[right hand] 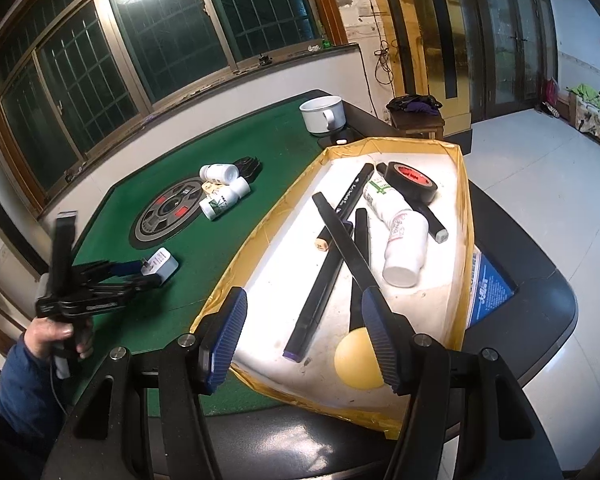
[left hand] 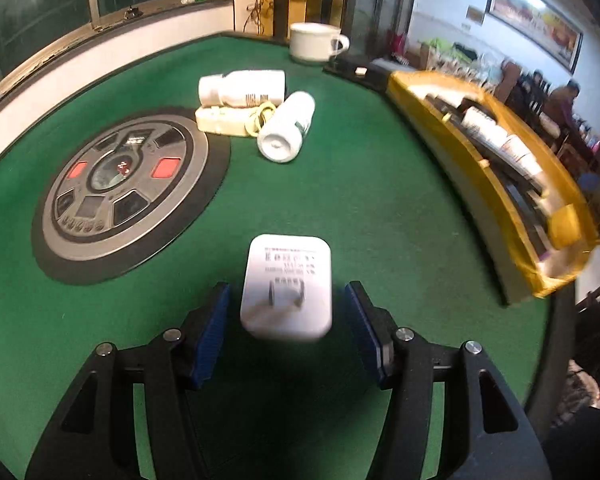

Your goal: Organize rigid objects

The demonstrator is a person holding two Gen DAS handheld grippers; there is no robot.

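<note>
A white plug adapter (left hand: 287, 288) lies on the green felt between the open fingers of my left gripper (left hand: 287, 320), not gripped. It also shows in the right wrist view (right hand: 162, 265), with the left gripper (right hand: 130, 274) around it. Two white bottles (left hand: 286, 128) (left hand: 242, 87) and a cream box (left hand: 222, 120) lie farther off. My right gripper (right hand: 302, 340) is open and empty above the yellow-rimmed tray (right hand: 460, 184), which holds black markers (right hand: 320, 284), a white bottle (right hand: 400, 236), a black tape roll (right hand: 411, 182) and a yellow ball (right hand: 356, 360).
A round grey control panel (left hand: 120, 184) is set in the table's middle. A white mug (left hand: 316, 42) stands at the far edge. The tray (left hand: 512, 208) runs along the right side of the table. Black gloves (right hand: 247, 166) lie behind the bottles.
</note>
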